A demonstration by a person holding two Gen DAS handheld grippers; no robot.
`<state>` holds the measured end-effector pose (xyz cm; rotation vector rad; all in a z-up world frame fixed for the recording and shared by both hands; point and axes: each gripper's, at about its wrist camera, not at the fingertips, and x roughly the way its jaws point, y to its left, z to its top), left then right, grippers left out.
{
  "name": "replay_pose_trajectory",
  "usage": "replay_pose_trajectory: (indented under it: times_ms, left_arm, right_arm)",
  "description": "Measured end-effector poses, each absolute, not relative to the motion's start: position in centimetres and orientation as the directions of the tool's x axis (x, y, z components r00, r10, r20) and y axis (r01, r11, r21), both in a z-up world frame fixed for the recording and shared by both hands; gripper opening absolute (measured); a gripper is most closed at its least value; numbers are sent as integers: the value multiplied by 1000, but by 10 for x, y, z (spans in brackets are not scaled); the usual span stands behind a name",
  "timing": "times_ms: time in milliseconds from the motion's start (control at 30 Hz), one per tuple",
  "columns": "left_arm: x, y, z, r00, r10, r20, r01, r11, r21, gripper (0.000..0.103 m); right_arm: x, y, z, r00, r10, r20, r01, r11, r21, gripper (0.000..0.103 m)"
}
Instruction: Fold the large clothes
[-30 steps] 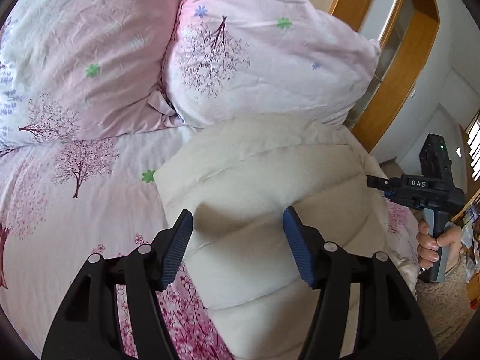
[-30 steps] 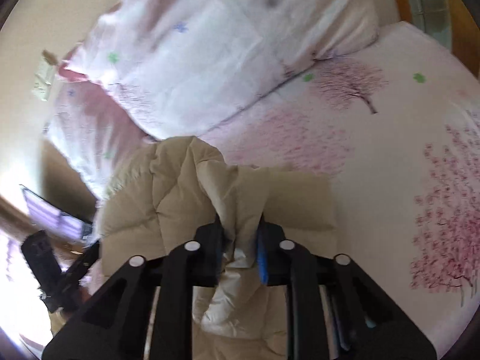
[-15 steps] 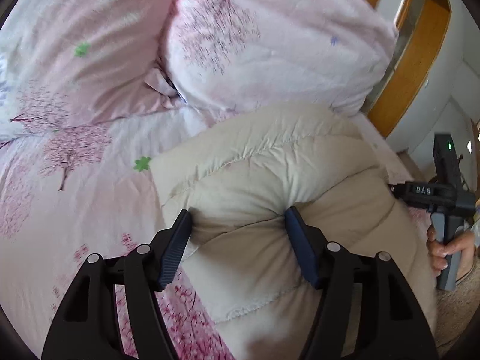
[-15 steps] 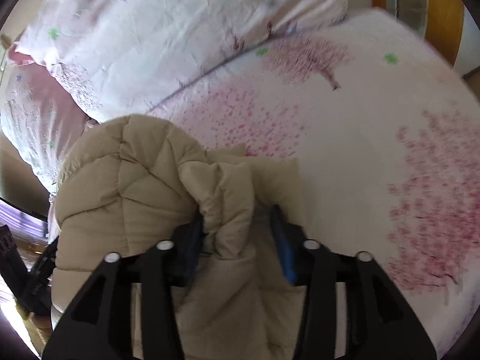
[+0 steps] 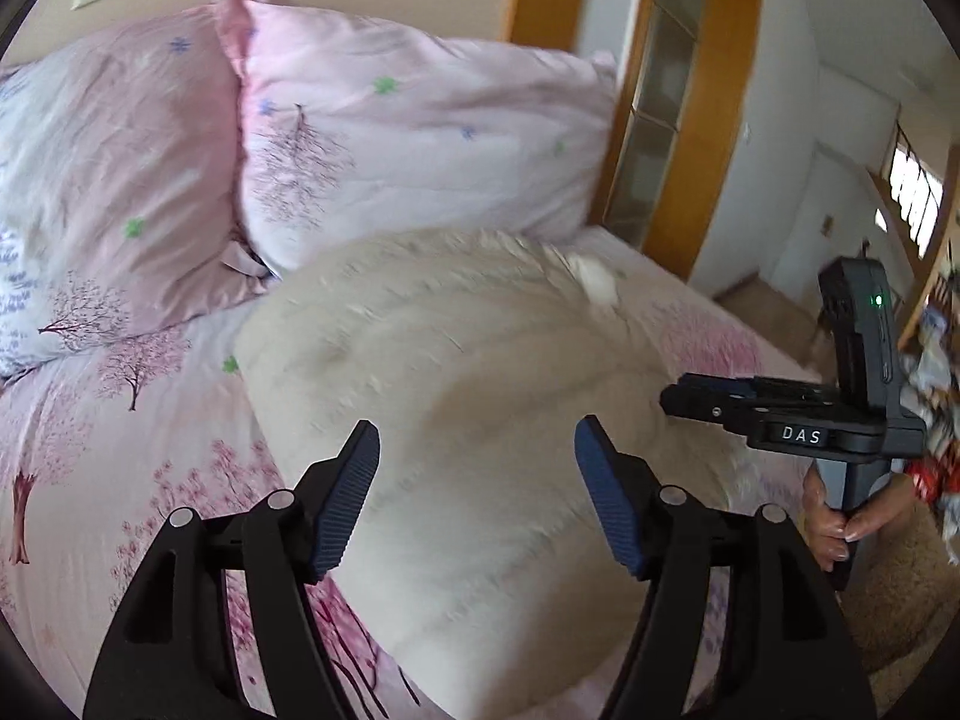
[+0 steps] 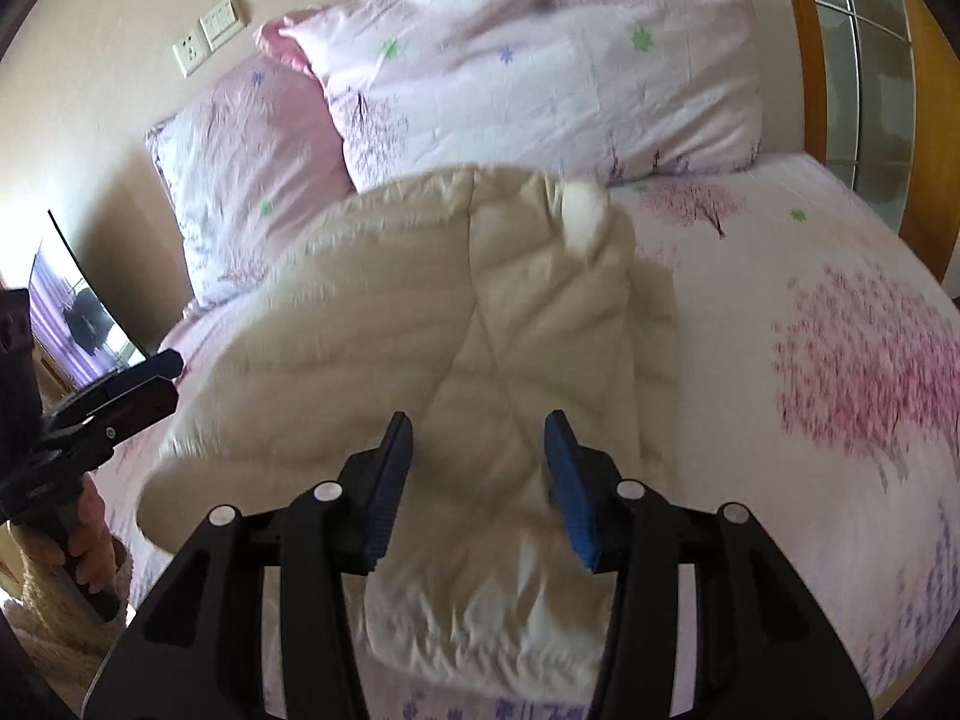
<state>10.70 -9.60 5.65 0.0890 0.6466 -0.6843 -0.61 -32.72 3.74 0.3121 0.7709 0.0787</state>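
Two pillows lean against the wall at the head of the bed, and they serve as the landmark here. Going left to right in the left wrist view: one pillow [image 5: 114, 180] in pale pink with printed trees, then a second pillow [image 5: 420, 144] of the same print touching its right edge. One padded beige jacket [image 5: 480, 420] lies folded on the bedsheet [image 5: 108, 456] just in front of the second pillow, its far edge touching the pillow's lower edge. It is blurred in both views, so its seams read only faintly.

One left gripper [image 5: 477, 498] hangs over the jacket's near half, its two blue-padded fingers [image 5: 348, 504] spread wide with nothing between them. Farther right, well clear of the pillows, one right gripper [image 5: 681, 399] shows from the side, held by one hand [image 5: 840, 528] at the bed's edge.

In the right wrist view, again left to right: one dark screen [image 6: 78, 306] stands left of the pillows, one wall socket plate [image 6: 210, 36] sits above them, and the left gripper [image 6: 153, 375] pokes in at the left edge. The jacket [image 6: 450, 330] lies below the pillows. The right gripper [image 6: 480, 480] hovers above its near end, fingers [image 6: 570, 492] apart and gripping nothing. One wooden door frame [image 6: 822, 78] rises right of the pillows.
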Motion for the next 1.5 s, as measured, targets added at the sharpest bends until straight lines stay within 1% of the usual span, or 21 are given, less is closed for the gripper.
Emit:
replay_pose_trajectory:
  times_ms: [67,133,333,533,633,733,767,833,867,900,1000,1100,1200,1233,1300,1367,1500]
  left_arm:
    - [105,-104,46,575,-535,-619,613,783,-107,69]
    - [110,-107,34,551,-523,-651,606,786,-119,69]
    - [118,-115,14,512,-504,-695,599,790,-131,69]
    - [129,-117,-3,499,-508,-702,587,794,-157,71]
    - [123,-114,0,513,-515,-687,594,791,-150,71]
    - [118,-100,10,500,-560,-660,602,773,-201,71]
    - [118,-91,14,496,-582,-645,597,768,-234,73]
    - [121,-76,20,523,-578,-627,563,786,-255,79]
    - [121,-71,22,539,-570,-621,550,796,-253,82]
    - [123,-65,24,559,-555,-616,530,810,-249,83]
    - [133,-51,23,590,-509,-627,472,847,-244,84]
    - [142,-47,17,593,-464,-658,425,874,-233,84]
    - [144,-46,12,590,-450,-670,411,882,-230,84]
    - [145,-47,10,588,-449,-672,411,882,-230,84]
    - [145,-48,9,590,-442,-676,411,885,-219,84]
    - [143,-50,9,596,-432,-676,413,888,-203,84]
    - [144,-52,9,598,-429,-676,416,888,-196,84]
  right_arm:
    - [-8,-326,29,706,166,-689,58,955,291,47]
    - [-7,-326,19,688,138,-713,84,960,266,46]
    - [7,-331,-3,632,173,-755,110,945,308,46]
    - [7,-332,-13,631,165,-758,120,945,306,46]
    - [9,-331,-10,609,152,-778,126,950,284,47]
    - [14,-329,5,580,142,-802,126,957,261,52]
    - [13,-330,10,579,143,-803,123,958,259,56]
    - [11,-335,25,597,147,-788,118,956,268,70]
    - [10,-338,32,609,125,-783,131,958,255,82]
    - [9,-341,40,627,93,-774,146,961,233,87]
    - [10,-354,53,644,64,-762,179,956,232,88]
    - [13,-368,52,642,121,-757,192,931,312,88]
    - [12,-369,48,659,126,-741,198,922,333,88]
    - [12,-367,47,667,130,-734,190,923,335,86]
    - [12,-364,46,678,158,-718,163,920,357,79]
    - [14,-361,45,683,186,-706,141,915,377,78]
    - [21,-356,39,677,254,-690,103,897,430,77]
